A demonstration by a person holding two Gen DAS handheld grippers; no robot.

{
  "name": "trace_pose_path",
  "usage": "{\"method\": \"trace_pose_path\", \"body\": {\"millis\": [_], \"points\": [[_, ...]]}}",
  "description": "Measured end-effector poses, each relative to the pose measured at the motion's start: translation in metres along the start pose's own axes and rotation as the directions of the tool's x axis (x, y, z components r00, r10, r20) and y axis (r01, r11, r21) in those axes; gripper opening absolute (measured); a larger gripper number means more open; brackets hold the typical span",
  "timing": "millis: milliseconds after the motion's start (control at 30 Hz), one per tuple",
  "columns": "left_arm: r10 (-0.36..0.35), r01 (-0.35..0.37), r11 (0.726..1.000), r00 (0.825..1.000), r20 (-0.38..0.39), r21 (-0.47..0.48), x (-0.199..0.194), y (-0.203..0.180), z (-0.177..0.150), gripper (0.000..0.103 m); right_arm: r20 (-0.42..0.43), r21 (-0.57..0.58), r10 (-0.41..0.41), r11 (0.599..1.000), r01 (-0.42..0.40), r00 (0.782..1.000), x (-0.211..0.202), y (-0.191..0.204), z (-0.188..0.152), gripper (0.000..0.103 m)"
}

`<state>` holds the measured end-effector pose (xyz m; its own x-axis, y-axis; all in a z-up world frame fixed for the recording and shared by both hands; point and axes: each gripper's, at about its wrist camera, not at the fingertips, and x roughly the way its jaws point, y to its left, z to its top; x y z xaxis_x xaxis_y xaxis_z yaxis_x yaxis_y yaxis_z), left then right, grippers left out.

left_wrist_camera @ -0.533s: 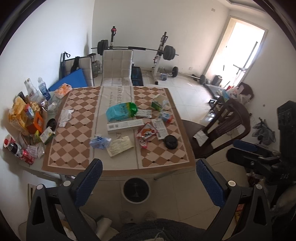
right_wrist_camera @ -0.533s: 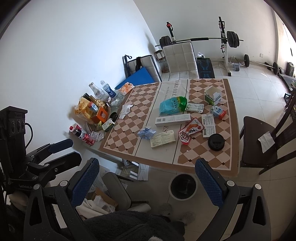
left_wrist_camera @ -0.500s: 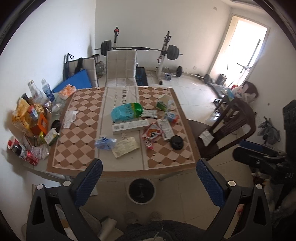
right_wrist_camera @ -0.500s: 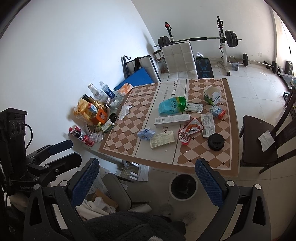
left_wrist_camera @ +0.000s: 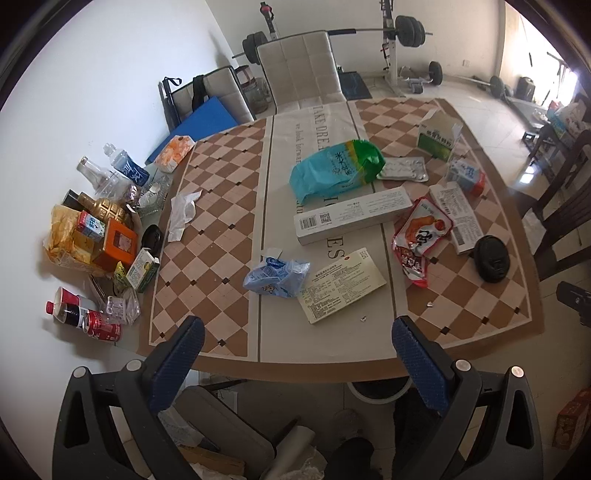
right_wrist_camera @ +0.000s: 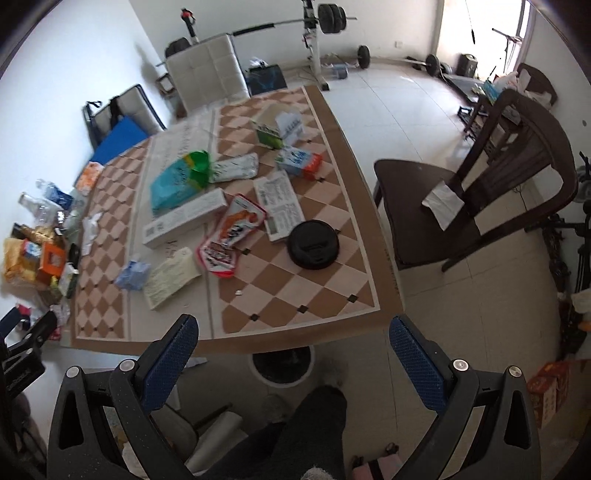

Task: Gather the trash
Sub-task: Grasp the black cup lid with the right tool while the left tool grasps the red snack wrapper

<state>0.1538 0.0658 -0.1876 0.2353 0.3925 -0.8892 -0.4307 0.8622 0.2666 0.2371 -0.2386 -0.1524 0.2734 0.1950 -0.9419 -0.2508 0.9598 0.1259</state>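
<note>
Trash lies spread over a checkered table (left_wrist_camera: 207, 266): a teal and green bag (left_wrist_camera: 332, 170), a long white box (left_wrist_camera: 351, 218), a red snack wrapper (left_wrist_camera: 419, 236), a crumpled blue wrapper (left_wrist_camera: 277, 277), a paper leaflet (left_wrist_camera: 340, 284), a black lid (left_wrist_camera: 491, 253) and a blister pack (left_wrist_camera: 402, 168). A white bin (right_wrist_camera: 282, 365) stands on the floor under the table's near edge. My left gripper (left_wrist_camera: 295, 347) is open and empty above the near edge. My right gripper (right_wrist_camera: 291, 347) is open and empty above the near right corner, the black lid (right_wrist_camera: 313, 249) ahead of it.
A pile of bottles, cans and cartons (left_wrist_camera: 96, 236) sits at the table's left side by the wall. A dark wooden chair (right_wrist_camera: 480, 199) stands to the right. A white chair (left_wrist_camera: 299, 70) and a barbell rack (left_wrist_camera: 391, 33) are beyond the far end.
Both grippers have moved forward and down toward the table. The left view has swung left over the table's middle; the right view has swung right toward the near right corner.
</note>
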Motion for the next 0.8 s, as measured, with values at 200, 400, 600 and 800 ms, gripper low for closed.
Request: {"method": "trace_pose_path", "body": {"millis": [200,400,600,800], "points": [[0.018,-0.01,0.999,0.986,-0.168,0.047,0.089,-0.052,0.033,0.103,-0.18,-0.074,-0.104,0.993,0.091,0.978,0.154,-0.001,0.043,0.103],[-0.035,0.079,0.986,0.96,-0.278,0.147,0.156,-0.111,0.068,0.103,-0.273,-0.166,-0.125,0.983,0.081,0.954,0.235,0.01,0.073,0.103],[-0.082,0.174,0.947,0.943,-0.323,0.27,0.188,-0.157,0.092,0.103,-0.317,-0.229,-0.138,0.971,0.066,0.938,0.261,0.009,0.088,0.09],[-0.085,0.216,0.908,0.934,-0.347,0.359,0.202,-0.193,0.098,0.102,-0.341,-0.227,-0.155,0.971,0.079,0.927,0.264,-0.018,0.095,0.09]]}}
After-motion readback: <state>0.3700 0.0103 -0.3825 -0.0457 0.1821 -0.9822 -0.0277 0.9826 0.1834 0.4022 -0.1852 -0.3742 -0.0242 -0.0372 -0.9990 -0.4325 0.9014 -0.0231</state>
